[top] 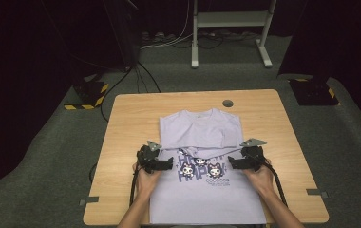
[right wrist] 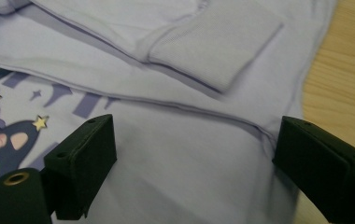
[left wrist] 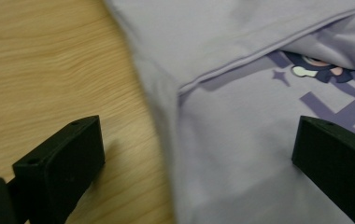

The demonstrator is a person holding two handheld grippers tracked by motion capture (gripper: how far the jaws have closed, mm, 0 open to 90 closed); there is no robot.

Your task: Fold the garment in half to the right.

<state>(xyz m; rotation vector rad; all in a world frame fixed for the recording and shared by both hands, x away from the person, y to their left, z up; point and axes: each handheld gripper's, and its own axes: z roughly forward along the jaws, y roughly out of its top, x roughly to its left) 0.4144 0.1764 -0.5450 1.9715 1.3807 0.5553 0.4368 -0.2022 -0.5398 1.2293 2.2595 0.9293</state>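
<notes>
A lilac sweatshirt with a dark cartoon print lies on the wooden table, its top part folded down over the chest. My left gripper hovers open at the garment's left edge; in the left gripper view its jaws straddle the cloth edge and a folded seam. My right gripper stands open at the right edge. In the right gripper view its jaws frame lilac cloth, with a ribbed cuff beyond them and bare wood at the right.
A round grommet hole sits near the table's far edge. Yellow-and-black marked blocks lie on the grey floor at the left, another dark block at the right. A white desk frame stands behind.
</notes>
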